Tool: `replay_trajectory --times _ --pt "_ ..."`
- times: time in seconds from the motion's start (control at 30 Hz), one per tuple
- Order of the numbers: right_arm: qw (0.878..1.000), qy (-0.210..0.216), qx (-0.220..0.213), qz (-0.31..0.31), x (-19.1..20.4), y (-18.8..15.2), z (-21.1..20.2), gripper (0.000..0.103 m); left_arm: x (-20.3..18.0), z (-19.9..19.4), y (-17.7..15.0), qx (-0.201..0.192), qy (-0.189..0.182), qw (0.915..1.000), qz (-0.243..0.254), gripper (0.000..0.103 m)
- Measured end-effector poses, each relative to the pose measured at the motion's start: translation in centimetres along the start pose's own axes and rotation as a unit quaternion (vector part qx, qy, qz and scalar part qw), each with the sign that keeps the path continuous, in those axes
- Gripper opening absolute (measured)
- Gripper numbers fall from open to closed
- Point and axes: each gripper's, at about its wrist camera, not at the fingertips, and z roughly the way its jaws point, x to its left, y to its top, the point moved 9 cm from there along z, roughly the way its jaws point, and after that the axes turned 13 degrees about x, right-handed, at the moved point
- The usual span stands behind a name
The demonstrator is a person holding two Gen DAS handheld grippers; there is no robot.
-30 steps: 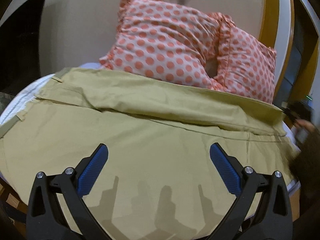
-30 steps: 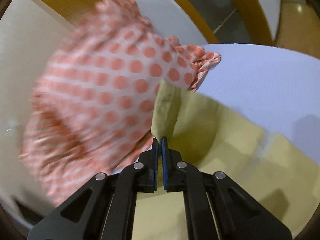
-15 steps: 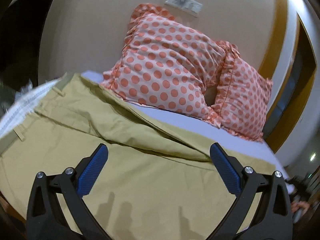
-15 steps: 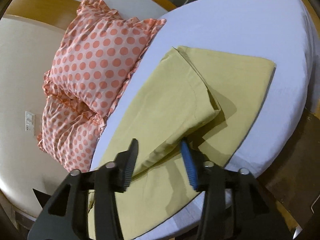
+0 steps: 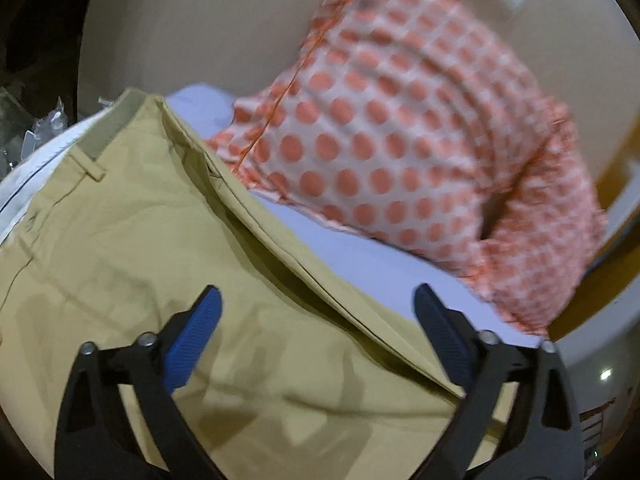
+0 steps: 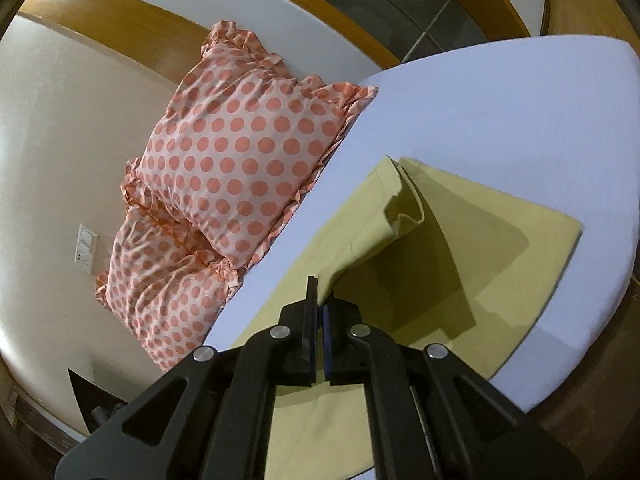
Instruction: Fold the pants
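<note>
Khaki pants (image 5: 132, 248) lie spread on a bed with a pale lilac sheet (image 6: 500, 112). In the left wrist view the waistband with a belt loop is at the upper left. My left gripper (image 5: 316, 332) is open and empty, hovering just above the upper part of the pants. In the right wrist view my right gripper (image 6: 319, 300) is shut on the upper pant leg (image 6: 384, 216) and holds it lifted off the lower leg (image 6: 504, 240), which lies flat with a shadow under the raised cloth.
Two white pillows with orange dots (image 6: 240, 168) lean against the beige headboard beyond the pants; they also show in the left wrist view (image 5: 400, 132). The bed's edge (image 6: 568, 340) drops to a wooden floor at the right. A wall switch plate (image 6: 86, 248) is on the headboard wall.
My right gripper has gone from open over the leg cloth to shut on it and has lifted it. My left gripper stays open and has swung to the left, closer to the pillows.
</note>
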Motion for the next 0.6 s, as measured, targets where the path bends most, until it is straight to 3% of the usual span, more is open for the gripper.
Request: replay_trajectory --times 0.03,0.13,0.17,0.2,0.23,0.3,0.43,0.5,0.6 --pt "1.0 0.0 0.0 0.0 -0.1 0.0 0.1 0.002 0.3 1.6 0.8 0.018 0.009 0.9998 -0.008 0.089" --pt "1.0 0.003 0.001 0.006 -0.3 0.2 0.5 0.002 1.7 4.8 2.2 0.047 0.043 0.9975 -0.029 0.068" --pt "1.0 0.004 0.001 0.008 -0.4 0.4 0.7 0.002 2.3 5.7 2.5 0.054 0.053 0.9964 -0.039 0.05" --pt "1.0 0.006 0.0 0.008 -0.4 0.6 0.8 0.002 2.9 6.6 2.7 0.063 0.053 0.9955 -0.047 0.021" --pt "1.0 0.009 -0.002 0.008 -0.2 0.8 0.9 0.002 3.3 6.9 2.7 0.068 0.046 0.9953 -0.051 0.009" --pt "1.0 0.017 -0.008 0.005 0.5 1.5 0.9 0.002 3.7 5.9 2.2 0.051 0.034 0.9964 -0.058 0.007" --pt "0.999 0.027 -0.044 -0.015 2.5 2.7 -1.6 0.002 2.1 -1.0 -1.0 -0.022 0.039 0.999 0.004 0.005" --pt "0.997 0.024 -0.065 -0.018 2.5 2.9 -3.5 0.002 1.9 -6.1 -4.7 -0.061 0.024 0.9975 0.025 0.006" --pt "0.997 0.008 -0.074 0.0 0.7 2.3 -5.0 0.002 4.0 -10.4 -11.7 -0.078 0.02 0.9965 0.021 0.011"
